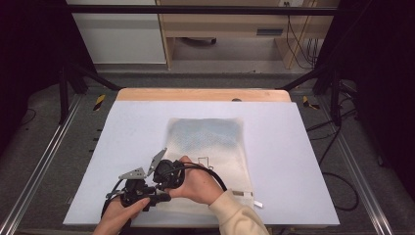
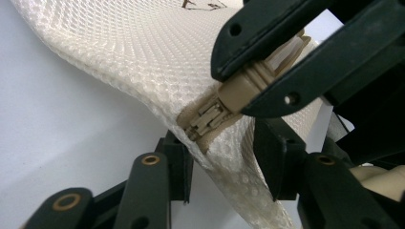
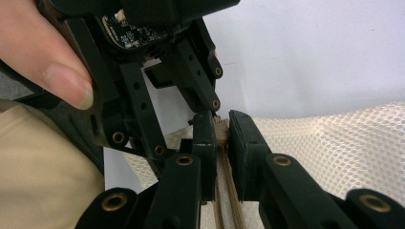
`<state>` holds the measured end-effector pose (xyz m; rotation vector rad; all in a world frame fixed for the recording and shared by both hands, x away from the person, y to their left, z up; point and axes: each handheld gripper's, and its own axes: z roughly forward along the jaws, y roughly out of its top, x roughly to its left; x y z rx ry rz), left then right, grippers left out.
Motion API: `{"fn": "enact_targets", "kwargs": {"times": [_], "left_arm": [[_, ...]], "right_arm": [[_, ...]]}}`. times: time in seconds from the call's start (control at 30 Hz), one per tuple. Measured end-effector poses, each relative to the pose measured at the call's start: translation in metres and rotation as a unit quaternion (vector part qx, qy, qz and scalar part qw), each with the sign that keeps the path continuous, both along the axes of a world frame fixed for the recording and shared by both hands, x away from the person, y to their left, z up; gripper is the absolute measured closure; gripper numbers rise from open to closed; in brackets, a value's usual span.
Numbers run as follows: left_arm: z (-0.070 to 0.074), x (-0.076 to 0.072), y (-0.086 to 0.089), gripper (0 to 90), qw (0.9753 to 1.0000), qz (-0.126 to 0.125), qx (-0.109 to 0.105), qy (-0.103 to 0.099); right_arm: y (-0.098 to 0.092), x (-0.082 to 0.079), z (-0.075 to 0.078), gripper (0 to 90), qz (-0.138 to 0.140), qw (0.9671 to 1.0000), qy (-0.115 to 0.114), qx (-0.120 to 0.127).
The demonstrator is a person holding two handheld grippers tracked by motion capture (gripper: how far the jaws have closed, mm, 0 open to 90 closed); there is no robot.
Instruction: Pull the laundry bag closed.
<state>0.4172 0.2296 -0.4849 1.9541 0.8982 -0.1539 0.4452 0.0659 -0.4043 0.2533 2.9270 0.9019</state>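
Note:
A cream mesh bag (image 1: pixel 210 142) lies flat on the white mat, and its near left corner is lifted. My left gripper (image 2: pixel 223 164) is shut on that corner of the mesh bag (image 2: pixel 143 52), just below the beige zipper slider (image 2: pixel 207 117). My right gripper (image 3: pixel 221 138) is shut on the zipper pull (image 3: pixel 220 128), with the zipper tape (image 3: pixel 227 200) running down between its jaws. In the high view the left gripper (image 1: pixel 159 197) and right gripper (image 1: pixel 161 183) meet tip to tip at the bag's corner. A thumb (image 3: pixel 62 81) rests on the left gripper's body.
The white mat (image 1: pixel 137 127) covers a wooden table whose far edge (image 1: pixel 203 94) shows at the back. A white label (image 1: pixel 244 195) sticks out at the bag's near right corner. Black frame posts (image 1: pixel 63 93) stand at both sides of the table.

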Motion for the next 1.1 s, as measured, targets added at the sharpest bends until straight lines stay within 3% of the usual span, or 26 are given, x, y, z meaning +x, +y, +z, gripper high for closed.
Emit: {"fn": "enact_targets", "kwargs": {"times": [0.5, 1.1], "left_arm": [[-0.0032, 0.003, 0.0, 79.0, 0.9999, 0.009, 0.007, 0.006], [-0.0001, 0.0017, 0.0002, 82.7, 0.9997, 0.019, 0.016, 0.0]], "right_arm": [[-0.003, -0.0011, -0.0025, 81.9, 0.004, 0.9999, -0.011, -0.011], [-0.0098, -0.0058, -0.0082, 82.1, 0.0, 0.9992, -0.024, -0.032]]}}
